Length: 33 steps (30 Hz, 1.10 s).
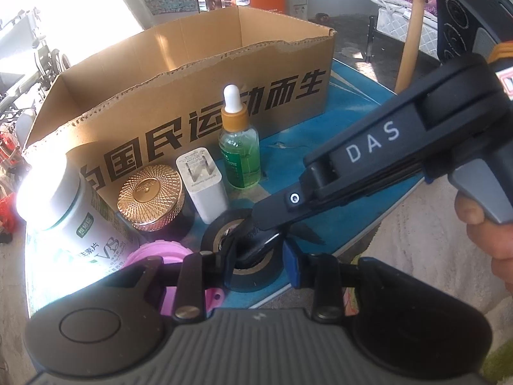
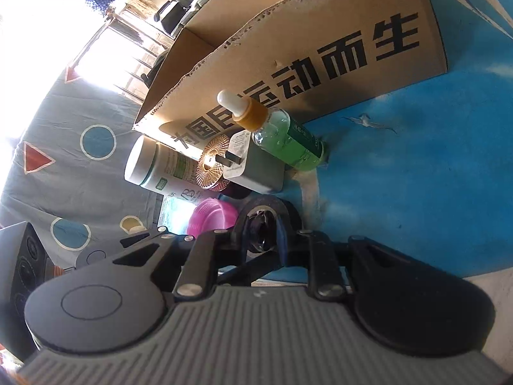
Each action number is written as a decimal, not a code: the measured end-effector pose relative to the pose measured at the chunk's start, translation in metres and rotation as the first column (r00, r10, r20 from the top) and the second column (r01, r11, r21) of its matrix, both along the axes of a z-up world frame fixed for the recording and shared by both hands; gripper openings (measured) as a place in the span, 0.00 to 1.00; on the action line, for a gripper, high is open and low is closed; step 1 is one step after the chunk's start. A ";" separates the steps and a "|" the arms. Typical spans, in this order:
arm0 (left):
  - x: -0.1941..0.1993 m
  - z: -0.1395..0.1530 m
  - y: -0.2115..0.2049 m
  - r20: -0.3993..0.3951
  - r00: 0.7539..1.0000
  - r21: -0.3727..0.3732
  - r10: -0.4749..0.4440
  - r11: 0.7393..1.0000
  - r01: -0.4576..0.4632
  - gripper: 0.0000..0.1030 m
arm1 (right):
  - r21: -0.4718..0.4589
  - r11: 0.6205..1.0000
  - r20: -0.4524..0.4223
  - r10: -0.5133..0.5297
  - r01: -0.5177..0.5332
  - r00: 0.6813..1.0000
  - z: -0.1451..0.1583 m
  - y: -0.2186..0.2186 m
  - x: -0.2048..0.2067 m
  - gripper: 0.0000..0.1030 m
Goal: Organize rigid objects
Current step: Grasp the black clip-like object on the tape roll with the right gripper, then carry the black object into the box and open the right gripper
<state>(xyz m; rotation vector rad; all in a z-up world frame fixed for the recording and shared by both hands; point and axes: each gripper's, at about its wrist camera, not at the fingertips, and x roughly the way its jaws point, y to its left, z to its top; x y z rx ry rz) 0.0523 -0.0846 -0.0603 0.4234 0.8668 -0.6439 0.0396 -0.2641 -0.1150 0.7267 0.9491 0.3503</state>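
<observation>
1. Box, brown cardboard and open on top, fills the upper middle of the left view; it stands on a blue table.
2. White jar stands at the left, lower in the frame than the box front, washed out by glare.
3. Green dropper bottle stands upright at centre, with a white charger and a gold-lidded pot to its left.
4. Pink lid lies low, partly hidden behind the left tool.
5. Tape roll, black, lies flat at lower centre.
6. Left gripper is narrowed on the roll's near wall, one finger in the core.
7. Right gripper, entering from the right, is nearly shut; its tips are in the roll's core, on the far wall as best I can tell.
8. Risk: two tools on one small ring may pull against each other, so the roll could twist free or knock the charger.
</observation>
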 end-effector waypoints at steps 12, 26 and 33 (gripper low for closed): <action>0.004 0.002 0.002 0.017 0.999 0.000 0.035 0.999 -0.035 0.28 | -0.089 0.994 0.089 0.070 -0.062 0.994 0.021 0.023 0.001 0.15; 0.012 -0.001 0.013 0.010 0.997 -0.026 0.070 0.997 -0.070 0.17 | -0.178 0.984 0.122 0.040 -0.018 0.992 0.014 0.038 0.010 0.15; 0.001 0.011 0.013 0.045 0.997 -0.037 0.064 0.997 -0.063 0.18 | -0.197 0.980 0.160 0.041 -0.008 0.986 0.027 0.041 0.001 0.14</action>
